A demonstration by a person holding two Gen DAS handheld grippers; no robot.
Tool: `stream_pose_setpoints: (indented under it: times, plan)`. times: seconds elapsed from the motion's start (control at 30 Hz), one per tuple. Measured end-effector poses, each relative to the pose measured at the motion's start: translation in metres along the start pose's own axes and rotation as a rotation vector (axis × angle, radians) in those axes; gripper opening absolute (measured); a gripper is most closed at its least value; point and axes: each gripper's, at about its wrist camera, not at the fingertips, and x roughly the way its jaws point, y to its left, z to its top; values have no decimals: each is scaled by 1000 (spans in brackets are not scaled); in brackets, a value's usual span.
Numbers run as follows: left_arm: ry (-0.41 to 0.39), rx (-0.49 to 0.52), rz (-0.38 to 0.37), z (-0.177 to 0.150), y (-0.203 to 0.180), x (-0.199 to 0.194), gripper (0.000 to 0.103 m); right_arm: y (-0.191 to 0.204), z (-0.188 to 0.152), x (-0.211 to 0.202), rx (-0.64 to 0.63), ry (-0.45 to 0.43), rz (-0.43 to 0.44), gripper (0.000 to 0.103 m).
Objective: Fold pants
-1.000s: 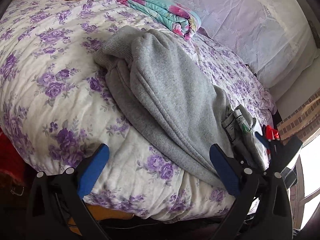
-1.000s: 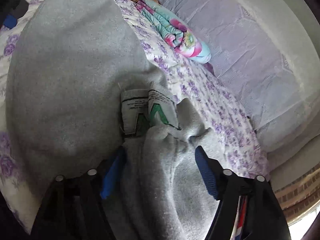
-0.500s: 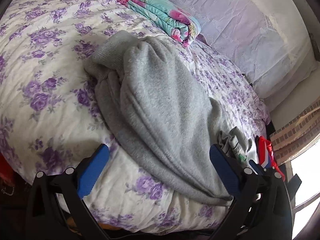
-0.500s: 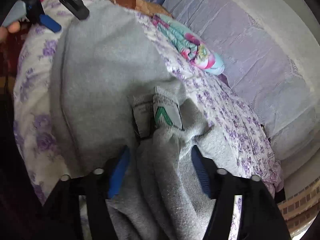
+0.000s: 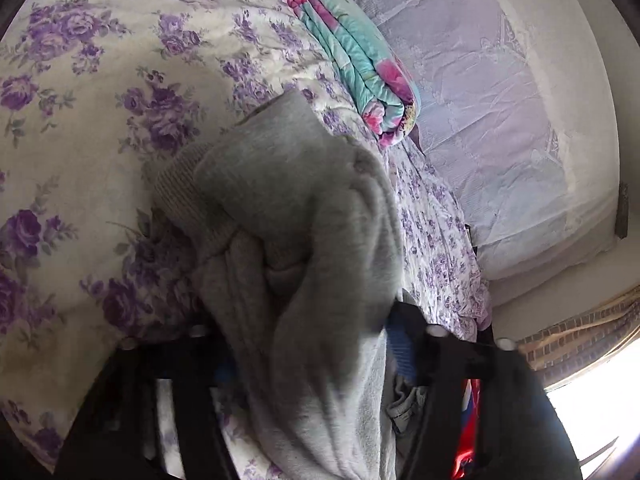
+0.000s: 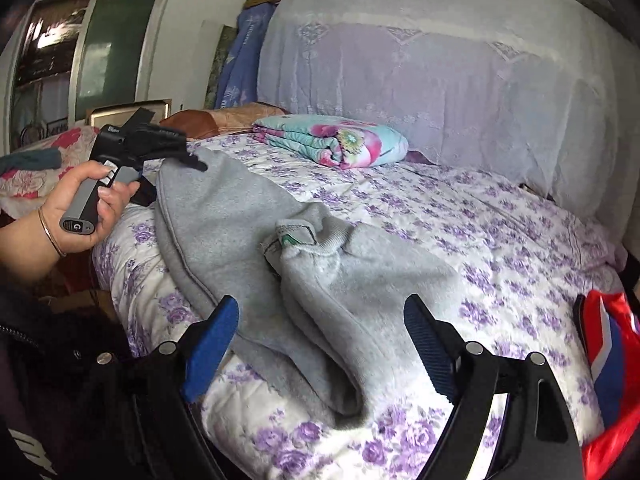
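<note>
Grey sweatpants [image 6: 320,276] lie across the floral bedspread [image 6: 500,240], with the waistband and its label [image 6: 294,236] turned up in the middle. My left gripper [image 6: 192,162] is at the pants' far left end, shut on the grey fabric. In the left wrist view the pants [image 5: 304,248] bulge up between the blue pads [image 5: 400,346] and hide most of the jaws. My right gripper [image 6: 320,344] is open and empty, just above the near edge of the pants.
A folded turquoise and pink quilt [image 6: 332,140] lies at the back of the bed. A lace-covered headboard [image 6: 440,92] stands behind it. A red and blue item [image 6: 612,380] sits at the bed's right edge. A brown pillow [image 6: 224,118] lies far left.
My left gripper moved onto the pants' leg end and closed on the fabric. My right gripper let go of the waistband and pulled back, open.
</note>
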Motion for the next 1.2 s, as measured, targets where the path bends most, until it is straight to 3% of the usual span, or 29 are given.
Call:
stream_pose_setpoints:
  times: [0.07, 0.13, 0.27, 0.4, 0.43, 0.5, 0.53, 0.57, 0.6, 0.67, 0.77, 0.87, 0.97, 1.03, 1.1, 1.17, 1.2]
  plan:
    - [-35, 22, -24, -3, -2, -6, 33, -10, -8, -5, 46, -1, -20, 85]
    - [-78, 117, -13, -12, -22, -15, 30, -20, -14, -10, 74, -9, -51, 85]
    - [-137, 549, 59, -62, -124, -33, 26, -45, -20, -18, 111, -20, -131, 85]
    - [-73, 978, 62, -154, -220, -23, 29, -83, -23, -28, 192, -36, -227, 85]
    - [-6, 1068, 74, -181, -235, -7, 36, -92, -26, -30, 222, -35, -241, 85]
    - [145, 1174, 110, -222, -242, 32, 67, -111, -33, -29, 288, -12, -250, 85]
    - [219, 1215, 140, -239, -237, 56, 88, -119, -38, -28, 324, 6, -243, 85]
    - [269, 1239, 179, -251, -229, 75, 88, -125, -42, -26, 360, 28, -230, 85]
    - [306, 1241, 197, -256, -223, 86, 88, -131, -47, -25, 395, 47, -212, 85]
    - [313, 1217, 158, -255, -224, 80, 89, -136, -53, -26, 440, 61, -169, 85]
    - [381, 1098, 12, -232, -237, 48, 96, -136, -53, -28, 445, 62, -126, 85]
    - [362, 1074, -96, -224, -250, 12, 98, -137, -36, -42, 459, -21, -92, 85]
    - [372, 1036, -123, -225, -249, 16, 98, -139, 1, -45, 505, -122, 90, 85]
    - [454, 941, -111, -219, -229, 43, 98, -134, 30, -29, 518, -136, 273, 87]
    - [566, 869, -97, -223, -205, 79, 98, -122, 49, 7, 492, -32, 347, 88]
    - [590, 858, -75, -233, -187, 99, 98, -111, 39, 68, 477, 260, 266, 88]
    - [583, 849, -100, -234, -182, 100, 98, -109, 24, 93, 485, 384, 214, 89]
